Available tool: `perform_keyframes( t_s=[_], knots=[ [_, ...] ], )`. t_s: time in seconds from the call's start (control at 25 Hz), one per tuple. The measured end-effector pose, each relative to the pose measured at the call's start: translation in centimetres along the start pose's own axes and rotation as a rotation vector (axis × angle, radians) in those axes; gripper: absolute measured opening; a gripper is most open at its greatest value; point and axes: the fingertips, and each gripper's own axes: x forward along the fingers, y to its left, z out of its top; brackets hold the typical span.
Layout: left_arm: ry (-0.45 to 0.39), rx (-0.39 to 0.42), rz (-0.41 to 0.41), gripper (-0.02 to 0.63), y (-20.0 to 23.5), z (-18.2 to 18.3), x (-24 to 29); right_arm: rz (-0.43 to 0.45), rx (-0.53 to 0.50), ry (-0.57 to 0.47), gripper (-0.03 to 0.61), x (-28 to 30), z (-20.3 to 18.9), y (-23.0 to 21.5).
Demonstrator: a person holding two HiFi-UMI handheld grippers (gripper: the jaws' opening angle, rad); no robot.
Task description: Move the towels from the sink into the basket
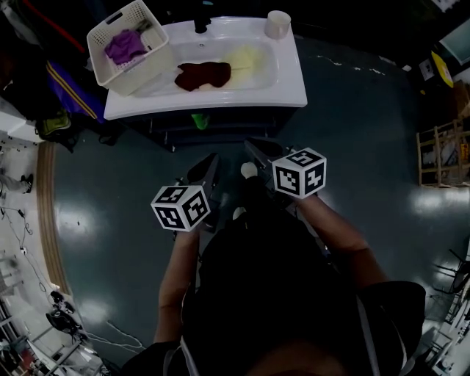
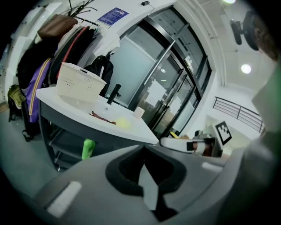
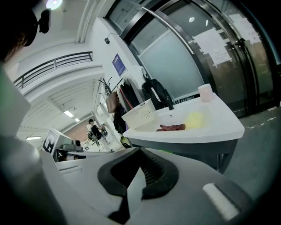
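A dark red towel (image 1: 202, 76) and a pale yellow towel (image 1: 246, 57) lie in the white sink (image 1: 286, 81). The white basket (image 1: 103, 33) stands on the sink's left end and holds a purple towel (image 1: 125, 46). Both grippers hang over the floor, well short of the sink, with nothing in them. My left gripper (image 1: 211, 163) is shut, and so is my right gripper (image 1: 253, 150). The left gripper view has the red towel (image 2: 103, 117), yellow towel (image 2: 123, 123) and basket (image 2: 79, 81) far ahead. The right gripper view shows the same red towel (image 3: 172, 127), yellow towel (image 3: 194, 119) and basket (image 3: 139, 113).
A black faucet (image 1: 201, 22) and a white cup (image 1: 277, 24) stand at the back of the sink. A green bottle (image 1: 200, 121) sits on the shelf under it. Coats and bags hang left of the basket (image 2: 52, 48). Dark floor lies between me and the sink.
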Motion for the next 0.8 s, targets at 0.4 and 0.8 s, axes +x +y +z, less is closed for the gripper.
perform_keyframes(
  t_s=[0.4, 0.8],
  knots=[
    [-0.02, -0.018, 0.054, 0.008, 3.5, 3.8, 3.9, 0.043, -0.005, 0.012, -0.002, 4.6, 4.1, -3.4],
    [-0.018, -0.033, 0.076, 0.009, 6.0, 6.8, 7.6, 0.066, -0.012, 0.042, -0.002, 8.3, 7.1, -6.2]
  ],
)
